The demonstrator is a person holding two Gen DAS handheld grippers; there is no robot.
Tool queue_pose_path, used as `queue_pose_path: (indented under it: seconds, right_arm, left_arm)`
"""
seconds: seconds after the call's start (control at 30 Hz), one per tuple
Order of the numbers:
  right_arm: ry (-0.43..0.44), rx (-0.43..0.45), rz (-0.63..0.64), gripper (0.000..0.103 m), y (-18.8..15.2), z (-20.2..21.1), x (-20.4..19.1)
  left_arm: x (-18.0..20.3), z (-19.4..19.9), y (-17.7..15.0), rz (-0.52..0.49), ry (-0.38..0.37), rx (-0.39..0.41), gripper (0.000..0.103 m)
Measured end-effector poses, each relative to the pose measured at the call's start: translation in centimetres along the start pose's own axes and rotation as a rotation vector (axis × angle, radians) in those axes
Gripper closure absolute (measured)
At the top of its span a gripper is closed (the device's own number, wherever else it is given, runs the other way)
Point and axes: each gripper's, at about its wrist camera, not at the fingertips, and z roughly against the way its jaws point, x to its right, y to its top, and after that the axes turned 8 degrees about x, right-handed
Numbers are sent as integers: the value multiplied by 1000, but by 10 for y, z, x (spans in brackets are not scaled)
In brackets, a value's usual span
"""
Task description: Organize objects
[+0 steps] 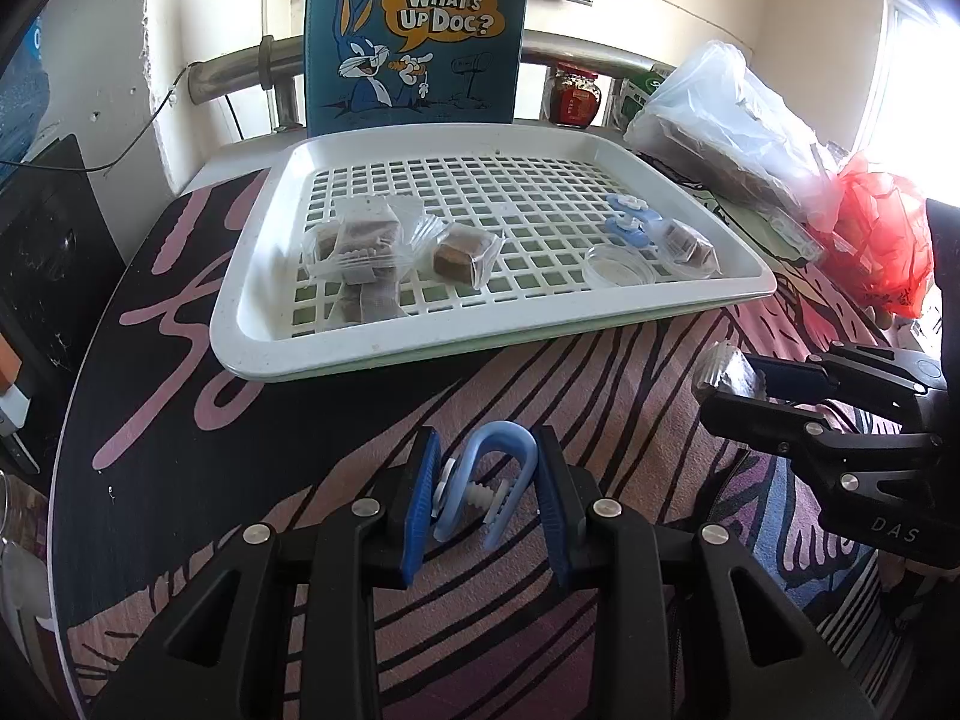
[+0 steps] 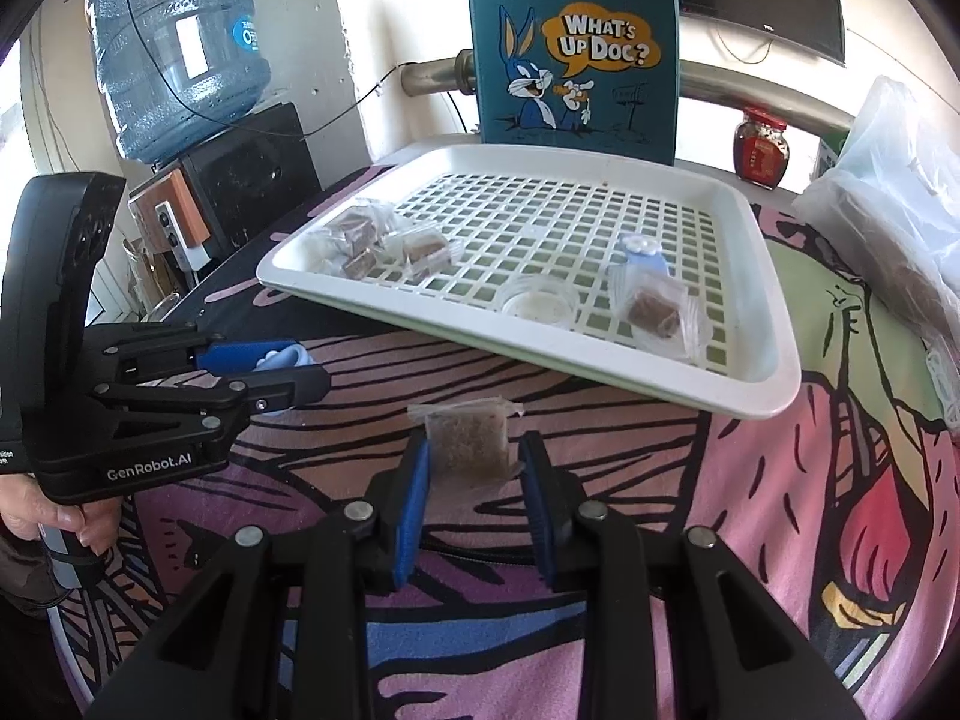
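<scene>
My left gripper [image 1: 487, 495] is shut on a light-blue U-shaped clip [image 1: 492, 480], held above the patterned tablecloth in front of the white slotted tray [image 1: 288, 354]. My right gripper [image 2: 474, 480] is shut on a clear packet of brown snack [image 2: 471, 441], also in front of the tray [image 2: 600, 360]. On the tray lie several wrapped brown snack packets [image 1: 360, 246] at the left, one packet [image 1: 690, 246] at the right, a blue clip [image 1: 627, 222] and a small clear round lid [image 1: 618, 264]. The right gripper shows in the left wrist view [image 1: 735, 387]; the left gripper shows in the right wrist view [image 2: 294, 369].
A teal cartoon tote bag [image 1: 420, 30] stands behind the tray. A red jar [image 1: 573, 93], a clear plastic bag [image 1: 732, 120] and a red bag [image 1: 882, 240] sit at the right. A water bottle [image 2: 177, 48] and a speaker [image 2: 240, 180] stand at the left.
</scene>
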Motion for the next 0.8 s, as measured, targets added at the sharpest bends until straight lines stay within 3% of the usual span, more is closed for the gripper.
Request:
queue_pose_path:
  seconds: [0.8]
  right_arm:
    - [2, -4, -4, 74, 0, -1, 3]
  left_arm:
    - [0, 0, 0, -2, -2, 0, 73]
